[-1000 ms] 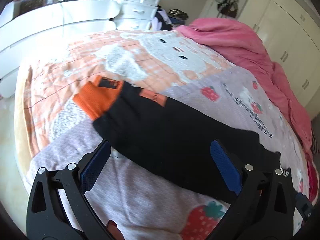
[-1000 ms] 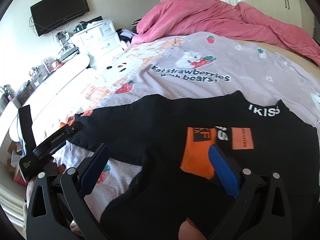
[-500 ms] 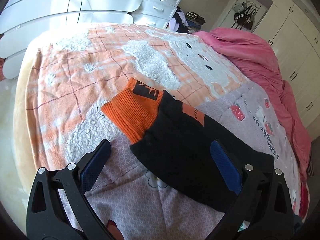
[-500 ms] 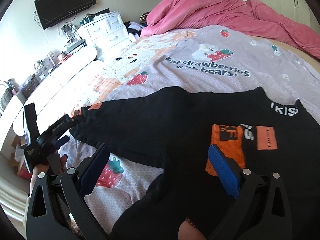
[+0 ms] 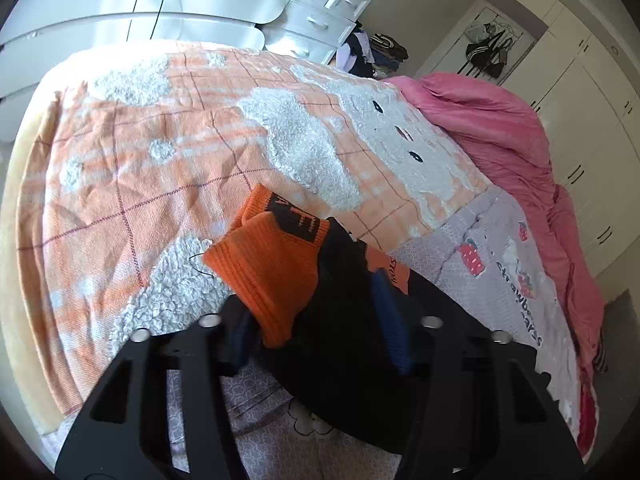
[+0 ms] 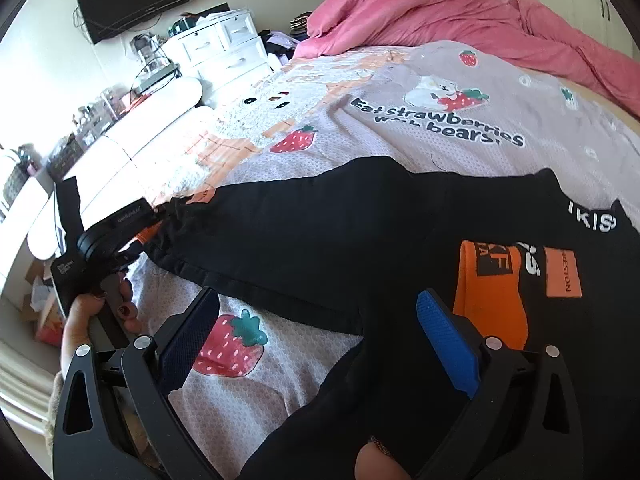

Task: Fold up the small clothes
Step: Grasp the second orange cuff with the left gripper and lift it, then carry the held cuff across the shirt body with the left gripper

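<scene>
A small black top (image 6: pixel 360 232) with orange cuffs lies spread on the bed. My left gripper (image 5: pixel 320 320) is shut on one sleeve just behind its orange cuff (image 5: pixel 272 268); the sleeve bunches between the blue pads. In the right wrist view the left gripper (image 6: pixel 108 236) holds that sleeve end at the far left. My right gripper (image 6: pixel 316 340) is open and empty above the top's lower edge. The other orange cuff (image 6: pixel 488 284) lies folded onto the black body, right of my right finger (image 6: pixel 444 332).
The bed has an orange-and-white bear blanket (image 5: pixel 160 152) and a lilac strawberry sheet (image 6: pixel 460 120). A pink duvet (image 6: pixel 440 12) is heaped at the far side. White drawers (image 5: pixel 324 8) and a white desk (image 5: pixel 120 8) stand beyond the bed.
My left gripper has moved along the sleeve to its cuff end and closed on it. My right gripper has stayed open, with the view shifting slightly left.
</scene>
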Demonstrator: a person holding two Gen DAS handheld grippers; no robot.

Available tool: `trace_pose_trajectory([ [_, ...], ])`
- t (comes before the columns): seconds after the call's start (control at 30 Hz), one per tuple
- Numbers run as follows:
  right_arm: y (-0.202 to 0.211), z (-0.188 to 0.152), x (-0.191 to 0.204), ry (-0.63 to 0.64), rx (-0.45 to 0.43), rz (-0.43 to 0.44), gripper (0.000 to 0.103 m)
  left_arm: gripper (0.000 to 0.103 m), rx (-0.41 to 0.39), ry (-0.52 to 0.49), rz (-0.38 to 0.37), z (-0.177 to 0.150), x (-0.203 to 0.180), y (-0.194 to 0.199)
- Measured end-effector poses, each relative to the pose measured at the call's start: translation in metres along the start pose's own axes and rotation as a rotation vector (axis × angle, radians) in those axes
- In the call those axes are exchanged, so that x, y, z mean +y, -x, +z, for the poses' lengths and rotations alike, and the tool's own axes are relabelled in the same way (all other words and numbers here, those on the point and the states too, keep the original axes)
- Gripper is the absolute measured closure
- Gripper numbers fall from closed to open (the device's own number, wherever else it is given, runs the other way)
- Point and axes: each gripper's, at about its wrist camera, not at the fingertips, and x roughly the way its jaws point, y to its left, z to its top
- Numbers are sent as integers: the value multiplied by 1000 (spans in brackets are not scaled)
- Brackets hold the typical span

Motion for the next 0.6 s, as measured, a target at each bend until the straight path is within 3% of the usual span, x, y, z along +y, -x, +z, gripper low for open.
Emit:
trace_pose_trajectory([
  [0.07, 0, -2, -2, -7, 3, -4, 5, 85, -7, 2, -5, 0, 2, 1],
  [0.17, 2, -3, -5, -17, 6, -10, 5, 95, -20, 9, -43, 2, 3, 7],
  [0.6, 41, -23, -54, -176, -60, -40, 5, 98, -94, -85, -222, -7, -45, 53],
])
